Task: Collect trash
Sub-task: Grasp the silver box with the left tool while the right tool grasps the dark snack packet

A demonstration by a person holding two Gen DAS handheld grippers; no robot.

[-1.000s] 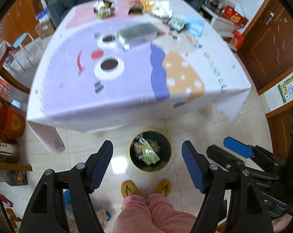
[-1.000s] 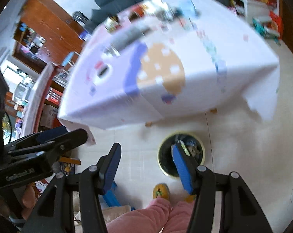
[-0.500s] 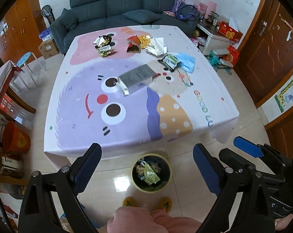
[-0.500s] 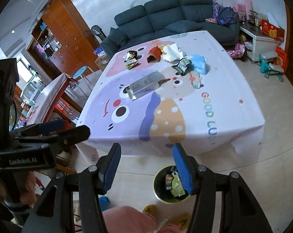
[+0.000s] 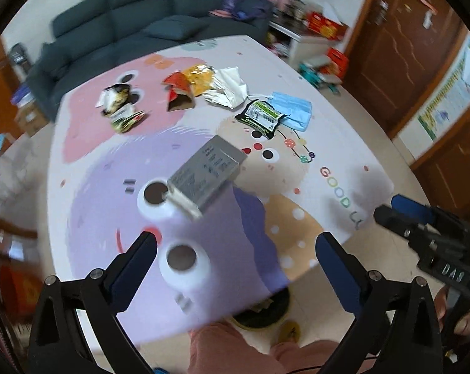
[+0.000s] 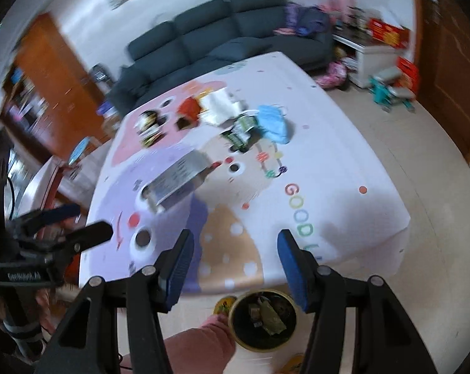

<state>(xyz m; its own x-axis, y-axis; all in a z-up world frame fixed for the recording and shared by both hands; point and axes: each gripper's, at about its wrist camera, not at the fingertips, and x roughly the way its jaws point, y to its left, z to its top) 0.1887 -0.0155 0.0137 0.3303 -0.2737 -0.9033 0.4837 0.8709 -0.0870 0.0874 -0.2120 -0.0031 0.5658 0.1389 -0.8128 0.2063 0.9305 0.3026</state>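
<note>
Two grippers: both empty, both above the near table edge, pointing down and forward.
Left gripper [image 5: 236, 249]: jaws have just been opening and now stand at full spread; nothing between the pads.
Right gripper [image 6: 235, 249]: jaws moderately wide; nothing between the pads.
Bin [image 6: 263, 322]: on the floor at the person's feet, just under the near table edge; partly hidden by the cloth in the left view.
Bin contents: several wrappers already inside, one green. Judgement: part of the collection is done.
Table [image 5: 344, 143]: covered with a cartoon-print cloth; near half bare of trash.
Box [image 5: 208, 171]: grey, flat, lying mid-table, one end flap open; nearest remaining item.
Pouch [image 5: 259, 117]: black and green, beyond the box to the right, touching the mask.
Mask [image 5: 292, 109]: blue, crumpled, just behind the pouch.
Foil wrapper [image 5: 228, 88]: white-silver, far side of the table, touching the orange wrappers.
Orange wrappers [image 5: 189, 85]: red and yellow cluster, far centre.
Dark wrappers [image 5: 119, 107]: far left, well apart from the box.
Remaining: six or so items on the table, none gripped. Judgement: task roughly mid-course; next pickup most likely the box.
Sofa [image 5: 135, 40]: behind the table; not part of the task.
</note>
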